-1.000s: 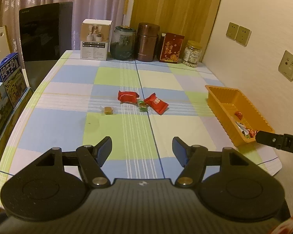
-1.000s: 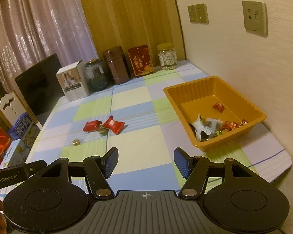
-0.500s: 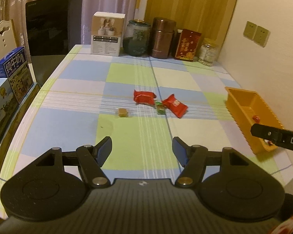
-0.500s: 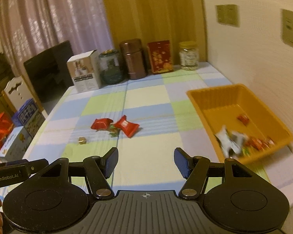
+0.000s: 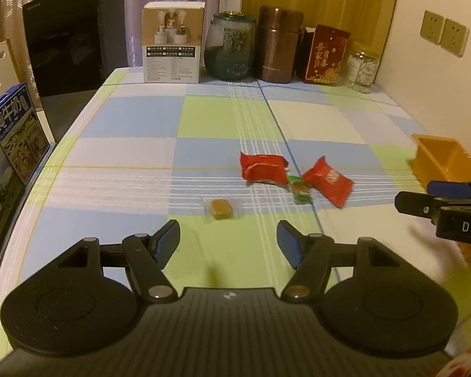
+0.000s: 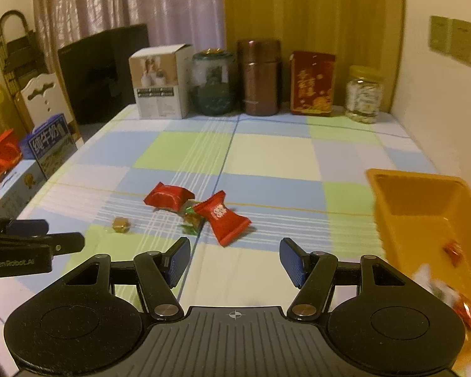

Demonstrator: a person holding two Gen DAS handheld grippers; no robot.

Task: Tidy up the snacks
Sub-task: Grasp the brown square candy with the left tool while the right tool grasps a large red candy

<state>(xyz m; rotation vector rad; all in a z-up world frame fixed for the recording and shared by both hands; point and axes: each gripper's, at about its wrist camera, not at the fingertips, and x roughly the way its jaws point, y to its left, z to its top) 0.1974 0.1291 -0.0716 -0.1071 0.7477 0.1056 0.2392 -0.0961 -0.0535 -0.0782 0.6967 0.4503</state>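
Two red snack packets lie mid-table with a small green-wrapped candy between them. A brown candy lies to their left, just ahead of my left gripper, which is open and empty. In the right wrist view the same packets and the brown candy lie ahead of my right gripper, which is open and empty. An orange tray at the right holds several wrapped snacks.
A white box, a green glass jar, a brown canister, a red tin and a clear jar line the table's far edge. Milk cartons stand off the left edge. A wall runs along the right.
Both grippers have moved forward and left, toward the loose snacks at mid-table. The orange tray has slid to the right edge of both views. Both stay open.
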